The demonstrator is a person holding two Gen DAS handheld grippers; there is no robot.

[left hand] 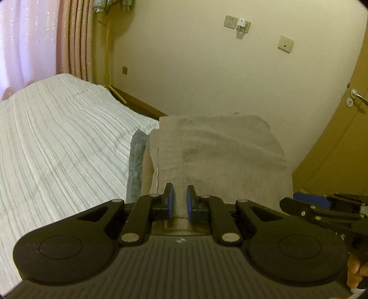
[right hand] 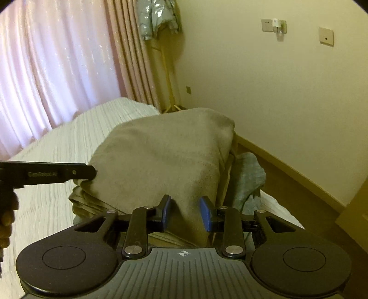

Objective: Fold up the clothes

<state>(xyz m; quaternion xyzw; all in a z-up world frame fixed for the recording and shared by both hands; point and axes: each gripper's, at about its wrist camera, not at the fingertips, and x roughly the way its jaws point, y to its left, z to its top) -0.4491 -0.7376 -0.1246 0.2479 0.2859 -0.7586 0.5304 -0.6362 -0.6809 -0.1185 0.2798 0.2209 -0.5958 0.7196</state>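
Room: cream wall [left hand: 207, 69] with sockets, pink curtain [right hand: 57, 69], door [left hand: 340, 138] at the right.
Bed: white ribbed cover [left hand: 64, 149]; bare along the curtain side.
Nearby: grey cloth [right hand: 249, 174] bunched just past the bed's wall-side edge, beside the towel; a silver jacket [right hand: 156, 16] hangs in the corner.
Towel: beige towel [right hand: 161, 156], held up in folds above the bed's near edge.
Left gripper [left hand: 180, 200]: nearly pressed together, pinching a towel fold.
Right gripper [right hand: 185, 212]: partly spread, towel edge between the fingers; whether it grips, I cannot tell.
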